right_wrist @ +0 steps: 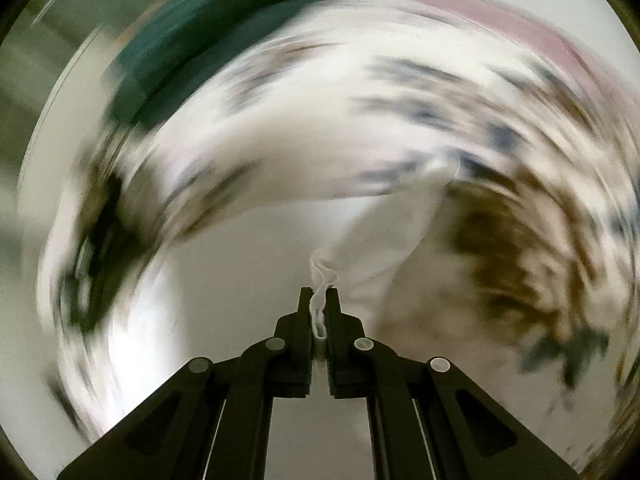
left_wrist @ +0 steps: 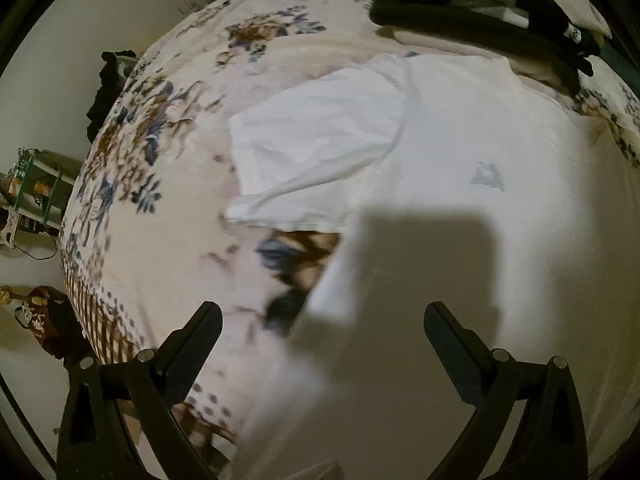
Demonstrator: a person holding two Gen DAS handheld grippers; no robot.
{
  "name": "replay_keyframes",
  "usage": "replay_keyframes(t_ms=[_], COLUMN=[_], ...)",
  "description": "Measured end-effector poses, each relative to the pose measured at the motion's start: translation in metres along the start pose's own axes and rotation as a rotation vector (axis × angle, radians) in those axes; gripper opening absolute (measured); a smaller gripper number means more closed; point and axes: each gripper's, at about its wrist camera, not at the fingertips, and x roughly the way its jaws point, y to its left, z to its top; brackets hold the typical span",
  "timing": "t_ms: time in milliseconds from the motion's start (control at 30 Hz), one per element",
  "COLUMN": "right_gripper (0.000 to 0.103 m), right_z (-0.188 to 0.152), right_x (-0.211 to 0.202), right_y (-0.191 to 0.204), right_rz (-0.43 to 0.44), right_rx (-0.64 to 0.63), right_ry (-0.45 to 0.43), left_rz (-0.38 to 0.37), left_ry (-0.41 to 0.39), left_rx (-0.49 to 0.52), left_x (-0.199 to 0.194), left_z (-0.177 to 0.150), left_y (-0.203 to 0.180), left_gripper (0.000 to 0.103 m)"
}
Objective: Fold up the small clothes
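Note:
A white T-shirt [left_wrist: 460, 140] lies spread on the floral bed cover [left_wrist: 152, 200], one sleeve [left_wrist: 316, 140] folded over towards the left. My left gripper [left_wrist: 322, 320] is open and empty, hovering above the shirt's lower left part. My right gripper [right_wrist: 319, 300] is shut on a bunched edge of the white shirt [right_wrist: 384, 232] and holds it up; the cloth trails away to the upper right. The right wrist view is heavily blurred by motion.
A stack of folded dark clothes [left_wrist: 480, 4] lies at the far edge of the bed. To the left of the bed are a dark object [left_wrist: 108, 84] on the floor, a small rack [left_wrist: 32, 188] and a brown bag [left_wrist: 44, 316].

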Motion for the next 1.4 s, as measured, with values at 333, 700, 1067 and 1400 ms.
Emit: replay_keyframes(t_ms=[333,700,1067,1400], right_gripper=[0.057,0.057,0.057,0.057], right_z=[-0.016,-0.091,-0.09,-0.088], right_x=[0.009,0.109,0.077,0.045], right_y=[0.101,0.083,0.04,0.005], right_rz=[0.193,-0.048,-0.038,-0.055], right_rx=[-0.189,-0.303,-0.112,-0.019], right_ry=[0.321,0.623,0.557,0.515], left_rz=[0.052,-0.148,-0.661,-0.519], left_ry=[0.016,0.157,0.126,-0.234], left_rx=[-0.076,-0.352,-0.801,0.086], left_x=[0.025,0.078,0.138,-0.002], left_z=[-0.008,0.006,0.045,0.093], left_y=[0.08,0.143,0.14,-0.016], left_gripper=[0.103,0.103,0.012,0.004])
